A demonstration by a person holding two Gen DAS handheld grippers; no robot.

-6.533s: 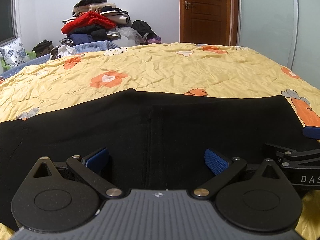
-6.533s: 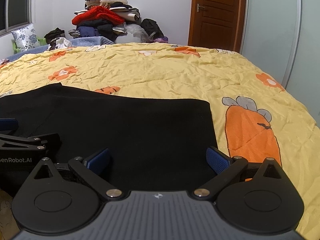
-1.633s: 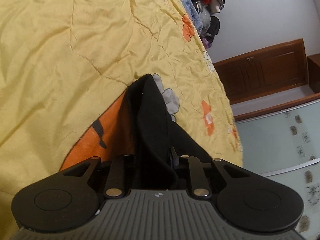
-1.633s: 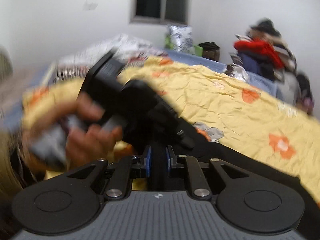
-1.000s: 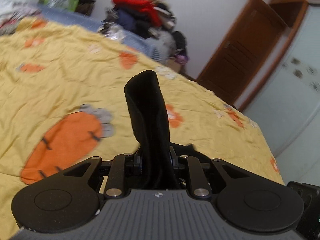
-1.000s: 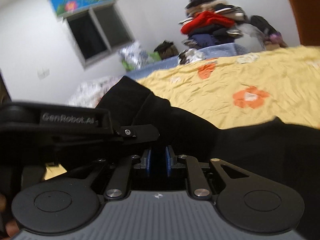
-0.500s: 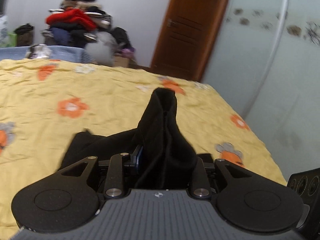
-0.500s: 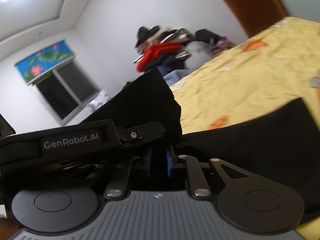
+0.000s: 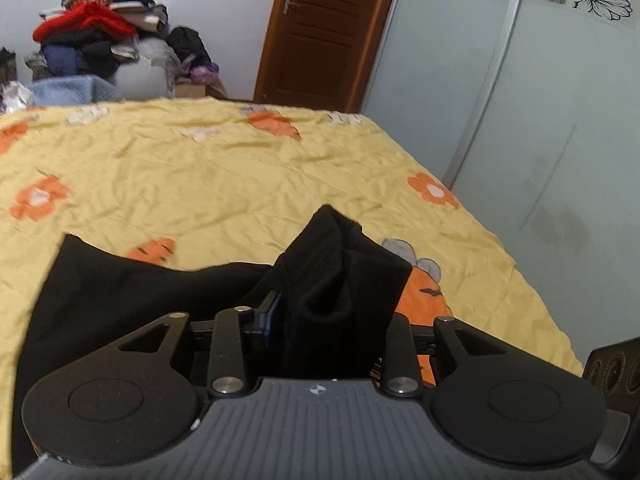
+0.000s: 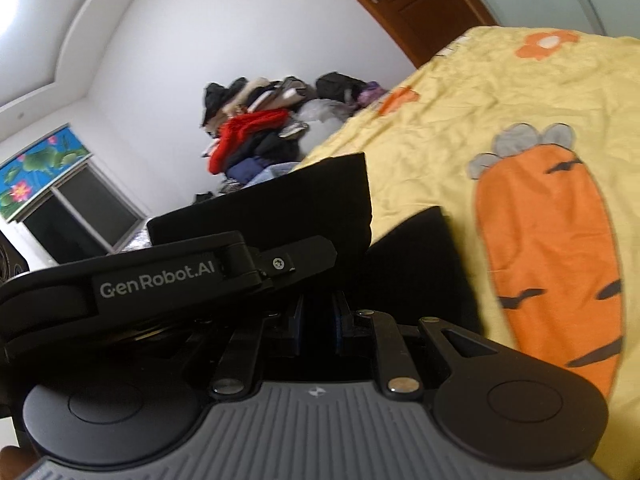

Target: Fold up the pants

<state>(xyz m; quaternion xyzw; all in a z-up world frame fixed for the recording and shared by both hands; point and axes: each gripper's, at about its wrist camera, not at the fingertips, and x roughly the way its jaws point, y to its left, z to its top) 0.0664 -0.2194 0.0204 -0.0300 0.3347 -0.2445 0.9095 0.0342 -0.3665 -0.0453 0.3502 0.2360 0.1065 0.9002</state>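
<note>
The black pants point(image 9: 120, 292) lie on the yellow carrot-print bedspread point(image 9: 200, 176). One bunched fold of them point(image 9: 340, 272) stands up between the jaws of my left gripper point(image 9: 332, 312). Those jaws are opening: the left blue pad point(image 9: 274, 312) shows bare beside the cloth, and the other pad is hidden behind it. My right gripper point(image 10: 318, 320) is shut on a black layer of the pants point(image 10: 304, 204), pinched between its two blue pads. In the right wrist view, the left gripper's body point(image 10: 160, 280) sits close on the left, above the cloth.
A heap of clothes point(image 9: 88, 36) is piled against the far wall. A brown door point(image 9: 320, 36) and a frosted sliding wardrobe point(image 9: 540, 120) stand past the bed's right edge. A dark window point(image 10: 80, 212) is at the left.
Both grippers have swung across the bed carrying the pants' edge, and both have rolled. The left jaws have widened and the fold between them has slackened and spread. The right grip is unchanged.
</note>
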